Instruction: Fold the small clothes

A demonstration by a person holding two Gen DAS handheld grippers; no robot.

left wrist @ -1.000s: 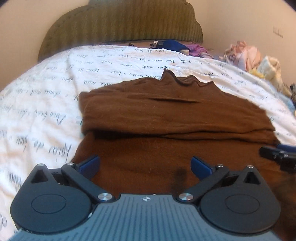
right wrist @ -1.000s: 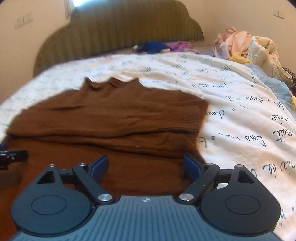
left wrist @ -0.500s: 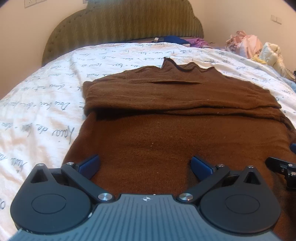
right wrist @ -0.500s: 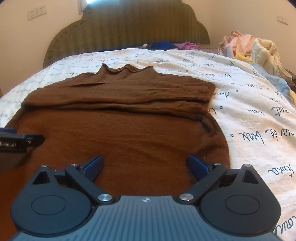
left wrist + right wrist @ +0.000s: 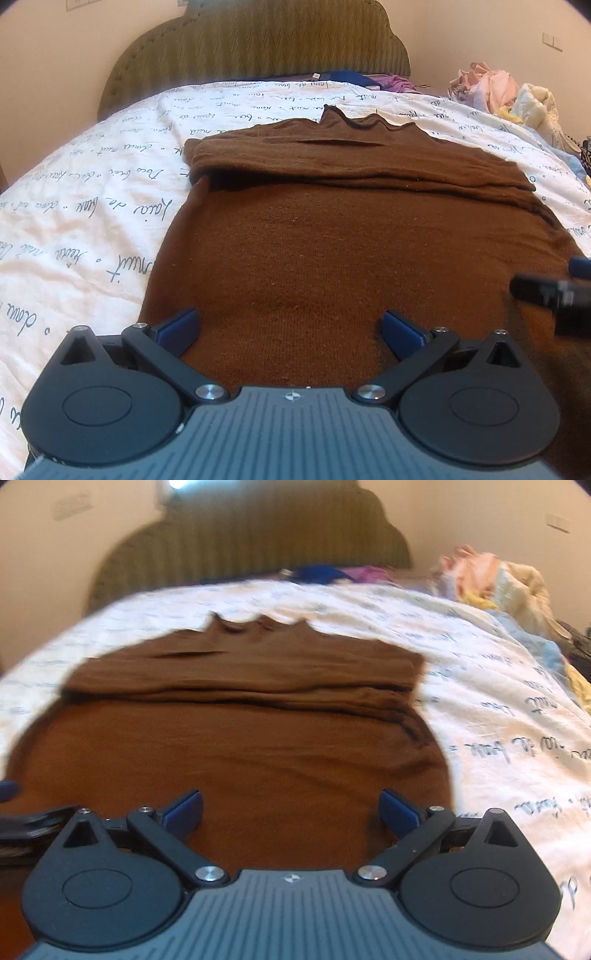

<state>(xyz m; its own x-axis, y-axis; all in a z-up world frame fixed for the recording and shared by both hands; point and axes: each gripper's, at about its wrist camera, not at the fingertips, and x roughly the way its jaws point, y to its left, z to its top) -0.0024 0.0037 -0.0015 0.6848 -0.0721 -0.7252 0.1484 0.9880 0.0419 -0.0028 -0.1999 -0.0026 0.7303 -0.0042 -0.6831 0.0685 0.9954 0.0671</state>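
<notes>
Sleeves lie folded across the brown knitted sweater [image 5: 332,236]; my left tongs [image 5: 290,328] and right tongs [image 5: 291,808] stand apart, empty. Next, I judge: grip the near hem.

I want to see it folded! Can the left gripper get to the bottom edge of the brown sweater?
Probably yes. The left gripper is open over the brown sweater, and nothing lies between them. The edge itself is hidden below it.
</notes>
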